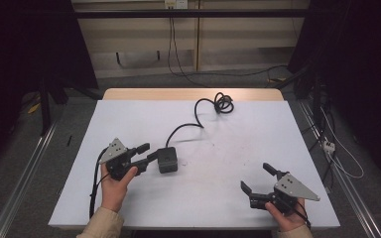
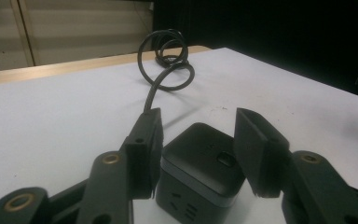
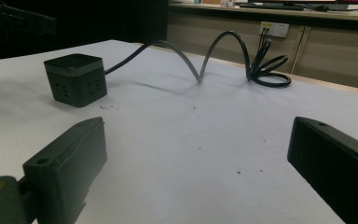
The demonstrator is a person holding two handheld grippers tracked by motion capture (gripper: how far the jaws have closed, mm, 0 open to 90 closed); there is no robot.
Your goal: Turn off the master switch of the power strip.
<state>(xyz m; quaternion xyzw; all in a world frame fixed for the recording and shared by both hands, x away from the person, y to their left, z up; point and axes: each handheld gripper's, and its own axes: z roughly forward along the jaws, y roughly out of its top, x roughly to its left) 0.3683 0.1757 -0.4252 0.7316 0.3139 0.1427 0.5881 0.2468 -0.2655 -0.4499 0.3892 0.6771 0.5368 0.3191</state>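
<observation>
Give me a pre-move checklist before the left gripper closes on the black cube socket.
1. Cube socket sits between the left gripper jaws: ok.
2. Pads pressing on the cube: cannot tell; one pad looks very close, a gap shows at the other.
3. Cube flat on the white table: ok.
4. Cable slack, coil lying loose at the far edge: ok.
5. Right gripper open, holding nothing, well clear of the cube: ok.
6. Grip square on the cube's sides: not ok, it sits cornerwise to the jaws.
</observation>
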